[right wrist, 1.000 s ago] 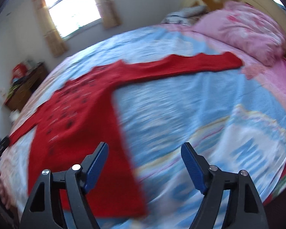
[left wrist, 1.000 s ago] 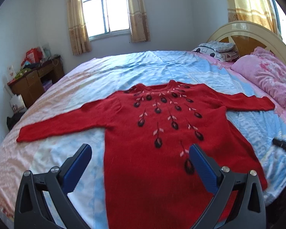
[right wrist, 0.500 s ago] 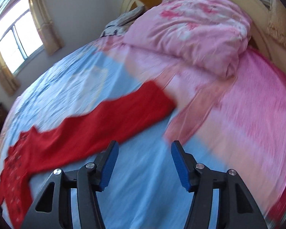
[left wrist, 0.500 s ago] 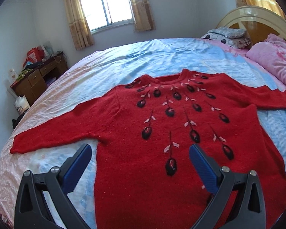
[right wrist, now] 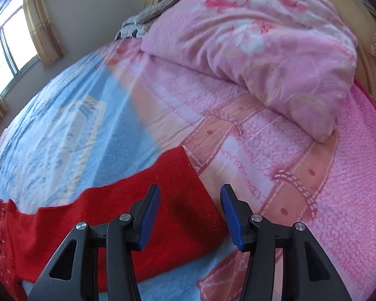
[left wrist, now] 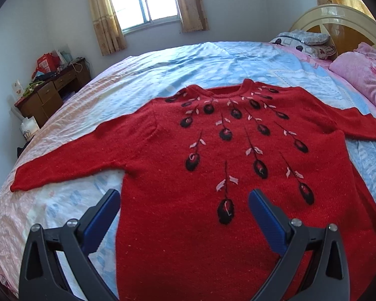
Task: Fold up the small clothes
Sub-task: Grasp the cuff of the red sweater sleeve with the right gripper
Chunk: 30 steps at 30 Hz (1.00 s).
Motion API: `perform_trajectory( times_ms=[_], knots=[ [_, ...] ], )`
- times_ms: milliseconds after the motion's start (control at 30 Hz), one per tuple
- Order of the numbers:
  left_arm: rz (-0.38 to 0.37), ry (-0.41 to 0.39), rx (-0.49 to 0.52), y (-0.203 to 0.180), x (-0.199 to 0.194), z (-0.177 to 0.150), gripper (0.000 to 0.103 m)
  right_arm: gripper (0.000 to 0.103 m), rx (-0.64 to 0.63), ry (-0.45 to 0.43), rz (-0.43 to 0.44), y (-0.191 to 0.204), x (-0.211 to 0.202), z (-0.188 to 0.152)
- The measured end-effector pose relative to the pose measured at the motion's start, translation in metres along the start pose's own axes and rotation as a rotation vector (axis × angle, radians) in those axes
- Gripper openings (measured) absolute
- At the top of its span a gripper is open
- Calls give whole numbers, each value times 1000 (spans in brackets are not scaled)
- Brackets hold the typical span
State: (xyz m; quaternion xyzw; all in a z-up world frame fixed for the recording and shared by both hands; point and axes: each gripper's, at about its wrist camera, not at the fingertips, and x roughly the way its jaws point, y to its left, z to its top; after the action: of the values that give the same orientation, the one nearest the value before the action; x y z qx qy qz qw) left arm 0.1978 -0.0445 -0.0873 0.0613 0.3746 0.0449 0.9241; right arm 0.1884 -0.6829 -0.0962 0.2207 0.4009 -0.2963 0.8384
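A red knitted sweater [left wrist: 213,155] with dark flower embroidery lies flat, front up, on the bed, both sleeves spread sideways. My left gripper [left wrist: 184,205] hovers open over the sweater's lower left part, with only fabric below its blue fingers [left wrist: 105,213]. In the right wrist view the sweater's right sleeve [right wrist: 143,208] ends in a cuff that lies below my right gripper [right wrist: 190,207]. Its jaws are closing and stand apart above the cuff, with the pads not pressing on the fabric.
The bed sheet [left wrist: 163,65] is blue and pink. A pink quilt [right wrist: 258,32] is piled by the headboard [left wrist: 338,22], next to a patterned pillow [left wrist: 303,41]. A wooden desk [left wrist: 50,92] with clutter stands at the far left wall under a window [left wrist: 143,0].
My right gripper swept right along the sleeve to its cuff and its jaws narrowed. My left gripper came closer over the sweater's body early on and has since held still.
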Motion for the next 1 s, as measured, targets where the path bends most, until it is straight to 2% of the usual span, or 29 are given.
perform_trajectory(
  times_ms=[133,167,200,267,367,567,800,1000],
  knots=[
    [-7,2,-11,2,1,-1,103,51,-17,4,14,0,4,-4],
    [-6,-2,-12,3,1,-2,103,41,-21,5,16,0,3,-5],
    [1,-3,-14,3,1,-3,103,19,-42,8,-5,2,2,-7],
    [-4,4,-23,6,1,-3,103,8,-77,20,2,6,-3,-10],
    [5,-5,-34,12,-2,-3,103,8,-83,20,11,13,-15,-12],
    [23,-12,-37,27,-3,-2,103,7,-133,-68,89,50,-73,-7],
    [-3,26,-78,46,3,-8,103,7,-270,-149,214,142,-143,-11],
    [-5,32,-89,60,4,-12,103,7,-382,-192,333,226,-190,-33]
  ],
)
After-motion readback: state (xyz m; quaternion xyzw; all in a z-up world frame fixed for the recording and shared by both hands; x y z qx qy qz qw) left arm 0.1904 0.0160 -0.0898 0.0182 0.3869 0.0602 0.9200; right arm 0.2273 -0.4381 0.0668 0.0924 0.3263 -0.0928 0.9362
